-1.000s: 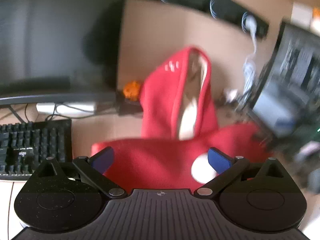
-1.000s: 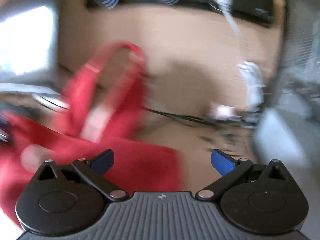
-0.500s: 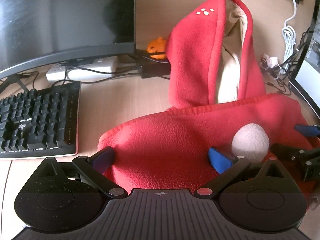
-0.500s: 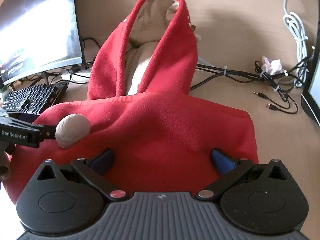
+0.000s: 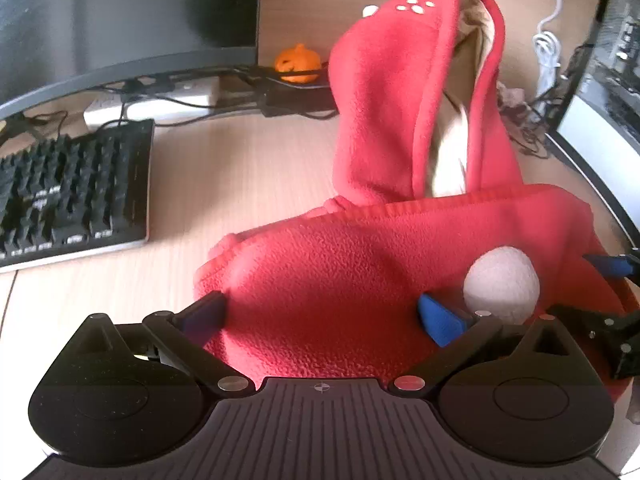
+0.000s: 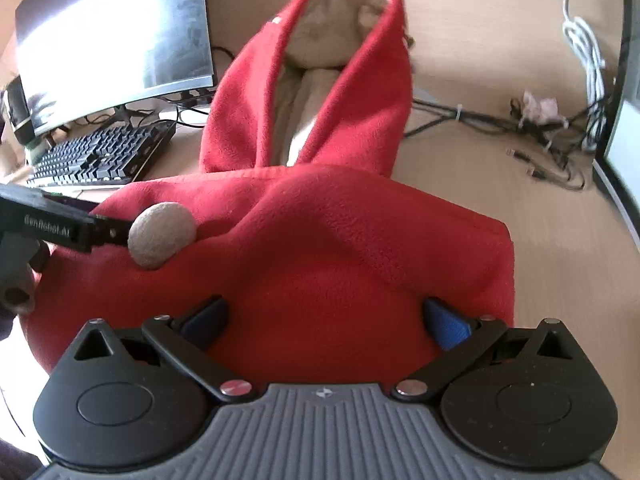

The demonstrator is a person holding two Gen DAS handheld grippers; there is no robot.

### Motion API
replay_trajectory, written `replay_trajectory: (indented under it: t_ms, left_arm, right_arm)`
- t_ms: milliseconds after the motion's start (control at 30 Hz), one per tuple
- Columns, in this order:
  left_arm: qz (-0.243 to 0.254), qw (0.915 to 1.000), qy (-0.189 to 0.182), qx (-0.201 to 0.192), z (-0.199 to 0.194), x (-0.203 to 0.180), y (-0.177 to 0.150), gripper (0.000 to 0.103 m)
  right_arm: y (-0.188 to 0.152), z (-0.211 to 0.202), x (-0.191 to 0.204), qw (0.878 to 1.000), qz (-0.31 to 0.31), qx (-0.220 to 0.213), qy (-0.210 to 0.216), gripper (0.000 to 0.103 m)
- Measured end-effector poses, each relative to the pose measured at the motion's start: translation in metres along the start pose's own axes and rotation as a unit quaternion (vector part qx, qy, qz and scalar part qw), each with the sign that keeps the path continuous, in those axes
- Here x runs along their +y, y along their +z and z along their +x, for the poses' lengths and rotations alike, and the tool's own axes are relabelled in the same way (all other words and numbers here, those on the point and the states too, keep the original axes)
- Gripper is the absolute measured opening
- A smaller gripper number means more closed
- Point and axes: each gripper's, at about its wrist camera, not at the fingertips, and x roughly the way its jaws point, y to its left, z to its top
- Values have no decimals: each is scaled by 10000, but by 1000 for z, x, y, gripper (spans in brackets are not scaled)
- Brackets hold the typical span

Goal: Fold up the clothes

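Between the spread fingers of the left gripper (image 5: 320, 314) lay the red fleece hooded garment (image 5: 360, 280) on the pale wooden desk (image 5: 240, 168), its beige pom-pom (image 5: 502, 284) just beyond the right-hand finger; nothing was pinched. Left of that gripper sat a black keyboard (image 5: 72, 188). From the right wrist, the right gripper (image 6: 324, 316) also stood released over the fleece (hood (image 6: 320, 80) ahead, unflattened). Closing now would likely catch several layers, bunching the fold.

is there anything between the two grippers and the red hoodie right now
Nothing visible. The left gripper and right gripper are both open directly over the red hoodie, fleece showing between their fingers; the beige pompom sits beside the left.
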Motion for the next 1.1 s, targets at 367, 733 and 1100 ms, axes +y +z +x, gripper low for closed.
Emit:
replay_trajectory:
  t_ms: [367,733,1100]
  left_arm:
    - [-1298,9860,61,-1042,-78,65,19,102]
    - [-1181,9861,-384,-1101,-110,60,-7,102]
    - [-1397,9888,-163,-493,-45,50,8,102]
  right_arm:
    - [19,0,95,9889,-1225,-694,480,55]
    - [19,0,65,9946,-884,-267,466,69]
    - [8,-2,-69,9788,1898,-557,-530,65]
